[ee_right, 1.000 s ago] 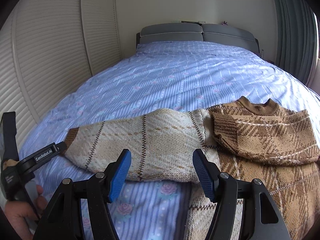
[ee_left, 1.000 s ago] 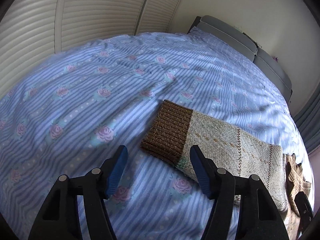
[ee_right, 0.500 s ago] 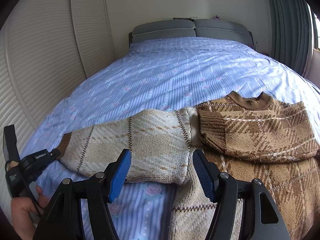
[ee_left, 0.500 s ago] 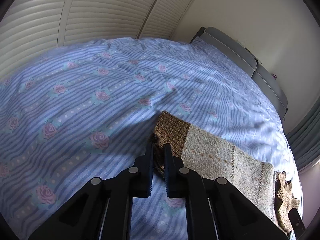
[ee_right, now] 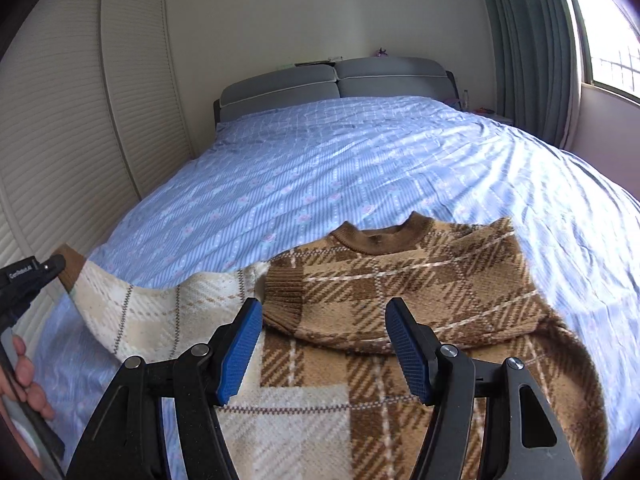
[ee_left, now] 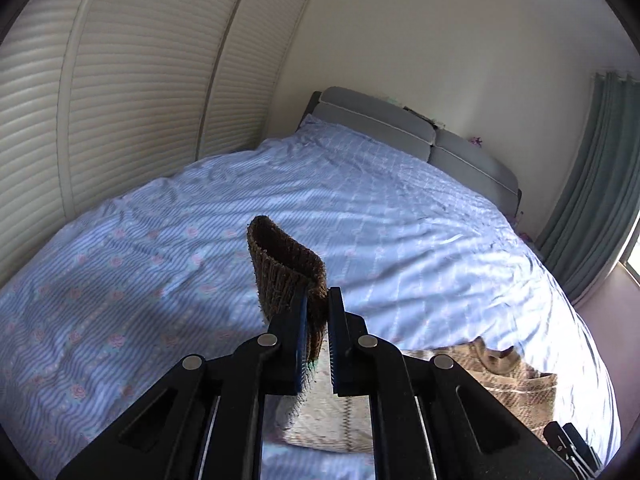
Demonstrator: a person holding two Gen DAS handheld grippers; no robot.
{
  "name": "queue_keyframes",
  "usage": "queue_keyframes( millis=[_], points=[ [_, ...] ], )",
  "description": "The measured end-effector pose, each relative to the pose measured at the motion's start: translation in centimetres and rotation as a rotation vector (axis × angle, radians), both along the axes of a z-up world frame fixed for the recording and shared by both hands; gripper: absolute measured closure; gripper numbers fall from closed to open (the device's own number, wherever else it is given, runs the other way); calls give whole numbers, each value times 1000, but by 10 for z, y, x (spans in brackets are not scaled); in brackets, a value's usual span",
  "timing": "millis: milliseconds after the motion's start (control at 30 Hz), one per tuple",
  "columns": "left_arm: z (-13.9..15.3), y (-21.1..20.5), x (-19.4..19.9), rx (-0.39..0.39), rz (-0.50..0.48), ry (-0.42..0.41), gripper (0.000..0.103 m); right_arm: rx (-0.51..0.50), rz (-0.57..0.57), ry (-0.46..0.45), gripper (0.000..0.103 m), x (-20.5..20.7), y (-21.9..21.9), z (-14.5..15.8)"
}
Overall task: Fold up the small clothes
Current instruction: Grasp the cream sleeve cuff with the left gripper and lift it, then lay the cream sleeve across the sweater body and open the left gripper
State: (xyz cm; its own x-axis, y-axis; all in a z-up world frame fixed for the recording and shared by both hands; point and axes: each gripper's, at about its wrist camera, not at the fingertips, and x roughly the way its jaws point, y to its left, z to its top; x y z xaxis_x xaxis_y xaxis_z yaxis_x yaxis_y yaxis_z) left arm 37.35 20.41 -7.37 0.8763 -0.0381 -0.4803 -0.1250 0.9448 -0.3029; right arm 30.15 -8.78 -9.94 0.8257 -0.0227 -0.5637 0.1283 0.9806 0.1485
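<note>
A brown and cream plaid sweater (ee_right: pixel 420 280) lies on the blue floral bedspread (ee_right: pixel 320 168), its right sleeve folded across the chest. My left gripper (ee_left: pixel 318 304) is shut on the dark brown cuff (ee_left: pixel 286 272) of the cream left sleeve (ee_right: pixel 160 300) and holds it lifted off the bed. The same left gripper (ee_right: pixel 54 266) shows at the left edge of the right wrist view, held by a hand (ee_right: pixel 24 376). My right gripper (ee_right: pixel 324 324) hovers open over the sweater's chest, nothing between its blue pads.
A grey padded headboard (ee_right: pixel 336 80) stands at the far end of the bed. White louvred wardrobe doors (ee_right: pixel 80 140) run along the left side. Grey-green curtains (ee_right: pixel 528 48) and a window hang at the right.
My left gripper shut on the sleeve cuff and rose, lifting the sleeve off the bed. My right gripper, still open, moved right from over the sleeve to over the chest.
</note>
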Motion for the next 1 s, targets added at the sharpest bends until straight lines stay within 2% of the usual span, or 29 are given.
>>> queue_keyframes(
  millis=[233, 500, 633, 767, 867, 1000],
  points=[
    [51, -108, -3, 53, -128, -73, 92, 45, -76, -25, 38, -29, -82, 18],
    [55, -239, -2, 90, -289, -88, 92, 90, -191, -32, 38, -63, -182, 23],
    [41, -298, -3, 111, -369, -75, 92, 122, -251, -15, 38, -76, -225, 14],
    [9, -349, -2, 148, -422, -12, 92, 135, -293, 7, 38, -82, -257, 1],
    [-24, -369, 4, 160, -447, 61, 92, 133, -307, 25, 38, -84, -273, -10],
    [-53, -389, 7, 198, -468, 108, 92, 143, -318, 57, 38, -83, -283, -26]
  ],
)
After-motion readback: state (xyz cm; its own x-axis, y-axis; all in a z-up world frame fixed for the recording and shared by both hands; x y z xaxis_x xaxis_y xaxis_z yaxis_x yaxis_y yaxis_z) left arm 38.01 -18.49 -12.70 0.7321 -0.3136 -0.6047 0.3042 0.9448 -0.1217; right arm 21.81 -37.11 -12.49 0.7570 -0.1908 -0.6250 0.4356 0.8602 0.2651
